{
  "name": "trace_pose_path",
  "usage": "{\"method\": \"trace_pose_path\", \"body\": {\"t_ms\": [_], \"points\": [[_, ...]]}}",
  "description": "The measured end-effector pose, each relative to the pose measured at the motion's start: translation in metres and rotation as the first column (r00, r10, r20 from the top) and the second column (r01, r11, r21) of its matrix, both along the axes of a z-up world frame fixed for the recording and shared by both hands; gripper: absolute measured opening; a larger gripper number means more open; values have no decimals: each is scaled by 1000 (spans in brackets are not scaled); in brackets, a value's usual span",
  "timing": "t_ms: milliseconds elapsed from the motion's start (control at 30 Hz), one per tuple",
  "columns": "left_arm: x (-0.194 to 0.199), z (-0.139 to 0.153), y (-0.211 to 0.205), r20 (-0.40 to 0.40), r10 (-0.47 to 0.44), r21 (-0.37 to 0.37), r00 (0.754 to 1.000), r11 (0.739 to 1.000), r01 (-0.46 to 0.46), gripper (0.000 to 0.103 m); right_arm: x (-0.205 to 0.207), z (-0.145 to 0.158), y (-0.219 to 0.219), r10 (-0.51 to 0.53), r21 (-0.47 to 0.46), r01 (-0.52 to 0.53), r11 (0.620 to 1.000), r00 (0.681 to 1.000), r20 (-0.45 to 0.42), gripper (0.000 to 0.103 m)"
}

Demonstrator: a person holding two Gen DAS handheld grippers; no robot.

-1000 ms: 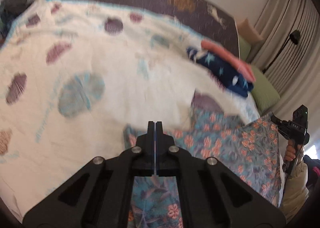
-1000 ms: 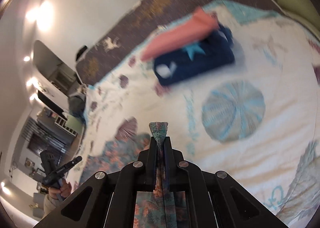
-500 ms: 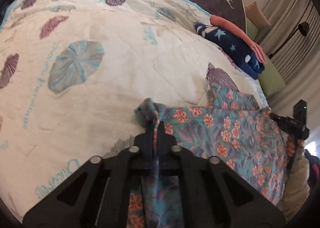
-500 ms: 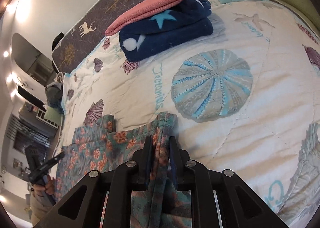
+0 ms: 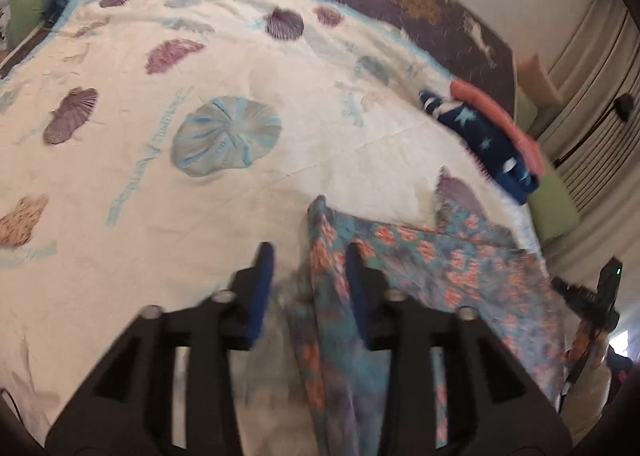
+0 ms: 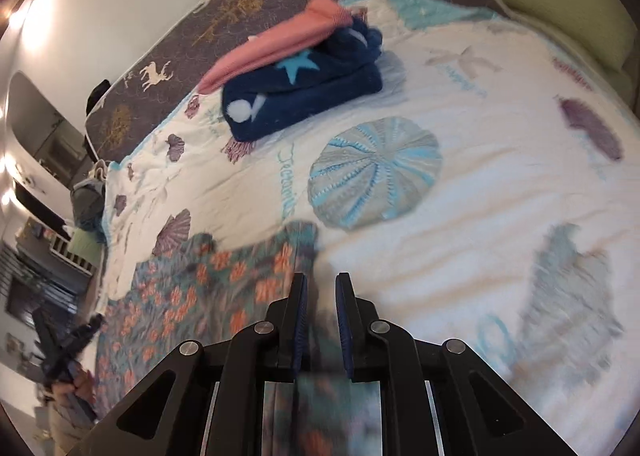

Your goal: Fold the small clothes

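Left gripper: jaws opening, floral garment between them, pads clear of it. Right gripper: narrowly parted; grip on the cloth cannot be confirmed. Garment lies on the quilt at the bed's near edge.

Only legible-ish text: teal script words printed on the white quilt, beside the blue sea-urchin print near quilt centre; reads roughly "Decoratus", uncertain. Other teal script on the quilt, by the starfish print, is too blurred to read.
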State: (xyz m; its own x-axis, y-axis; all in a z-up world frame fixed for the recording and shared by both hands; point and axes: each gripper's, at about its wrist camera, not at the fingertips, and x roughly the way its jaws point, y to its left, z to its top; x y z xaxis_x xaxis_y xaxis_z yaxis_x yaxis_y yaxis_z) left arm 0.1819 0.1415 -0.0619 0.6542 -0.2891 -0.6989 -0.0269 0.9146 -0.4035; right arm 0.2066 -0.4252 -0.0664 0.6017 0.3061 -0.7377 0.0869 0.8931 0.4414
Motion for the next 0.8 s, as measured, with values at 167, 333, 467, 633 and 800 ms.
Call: {"method": "trace_pose_path", "body": {"t_ms": [167,333,467,633,800], "points": [[-76,30,-19,95,-118,-51,988,991,123,52,-75,34,20,99,-28,-97,995,989,112,16],[-123,2,-66,27,-275,-7,961,961,276,64,-125,24,44,184,90,-198,976,973,137,29],[-144,-15,-89,35,-259,204,965,947,247,62,-135,-21,40,45,-38,-46,998,999,-20,13],[-154,2,-74,34,-214,142,976,968,207,64,-166,7,58,-24,-158,31,987,999,45,17],[-164,-19,-49,4,-129,83,992,988,128,82,-189,19,90,77,-129,-59,990,987,138,28]]}}
